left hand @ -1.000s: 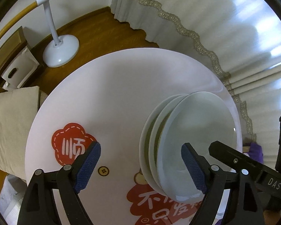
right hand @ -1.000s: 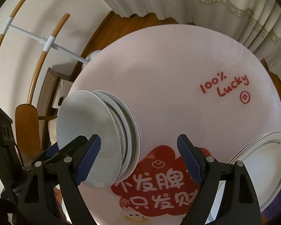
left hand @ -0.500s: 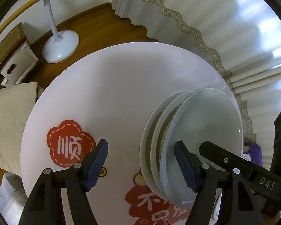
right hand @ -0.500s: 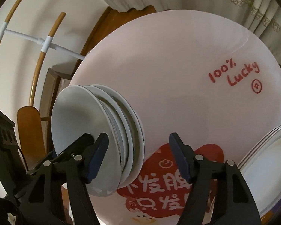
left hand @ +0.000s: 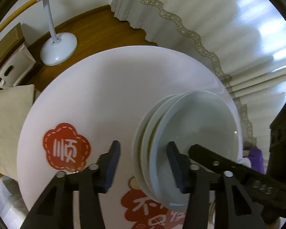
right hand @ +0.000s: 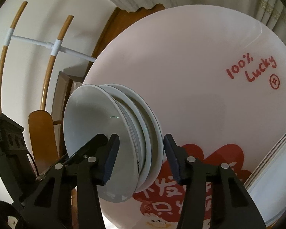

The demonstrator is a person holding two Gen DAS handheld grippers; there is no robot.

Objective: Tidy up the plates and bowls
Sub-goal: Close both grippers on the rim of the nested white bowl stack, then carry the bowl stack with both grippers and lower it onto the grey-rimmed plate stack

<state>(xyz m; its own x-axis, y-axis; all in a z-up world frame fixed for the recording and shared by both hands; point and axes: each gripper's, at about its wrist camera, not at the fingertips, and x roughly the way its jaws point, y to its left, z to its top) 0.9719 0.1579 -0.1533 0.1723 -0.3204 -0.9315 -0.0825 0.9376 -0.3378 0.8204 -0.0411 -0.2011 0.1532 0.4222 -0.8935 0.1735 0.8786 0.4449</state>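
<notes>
Bowl stack (right hand: 112, 137) near table (left hand: 108, 95) edge: both grippers (left hand: 143, 164) (right hand: 139, 156) straddle rims, spread; pinch evenly, lift level.

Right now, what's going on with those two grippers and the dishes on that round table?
A person is working both handheld grippers around a stack of white bowls on the round table. The left gripper and right gripper each straddle the stack's rim from opposite sides, jaws apart, with one pad over the top bowl's inside and the other outside. Whether the pads touch isn't clear. A separate stack of plates sits at the table's edge.
</notes>
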